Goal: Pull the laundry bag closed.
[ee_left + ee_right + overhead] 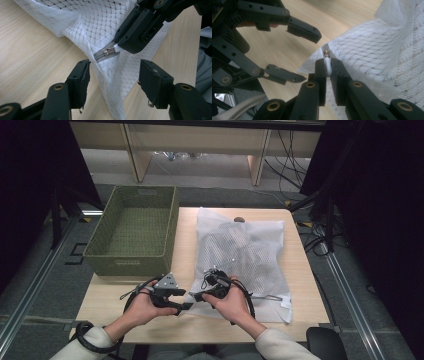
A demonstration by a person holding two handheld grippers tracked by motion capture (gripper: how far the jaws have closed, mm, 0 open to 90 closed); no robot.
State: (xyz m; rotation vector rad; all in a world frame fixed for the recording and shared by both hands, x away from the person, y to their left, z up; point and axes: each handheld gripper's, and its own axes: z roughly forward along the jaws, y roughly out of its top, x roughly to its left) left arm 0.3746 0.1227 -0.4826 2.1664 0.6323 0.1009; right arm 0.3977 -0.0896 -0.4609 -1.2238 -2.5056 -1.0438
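Observation:
A white mesh laundry bag (245, 255) with dark clothing inside lies on the wooden table (150, 320). Both grippers meet at its near left corner. My right gripper (327, 62) is shut on the small white zipper pull (327, 66), with the metal slider just beyond its tips. The pull (117, 48) also shows clamped in the right gripper's jaws in the left gripper view. My left gripper (113, 75) is open, its jaws standing either side of the bag's folded corner (110, 82) without pressing on it. From above, the left gripper (182, 299) and right gripper (197, 296) nearly touch.
An empty olive woven basket (132, 230) stands at the table's back left, overhanging the edge. Bare table runs along the front edge and left of the bag. Dark curtains, cables and a bench lie beyond the table.

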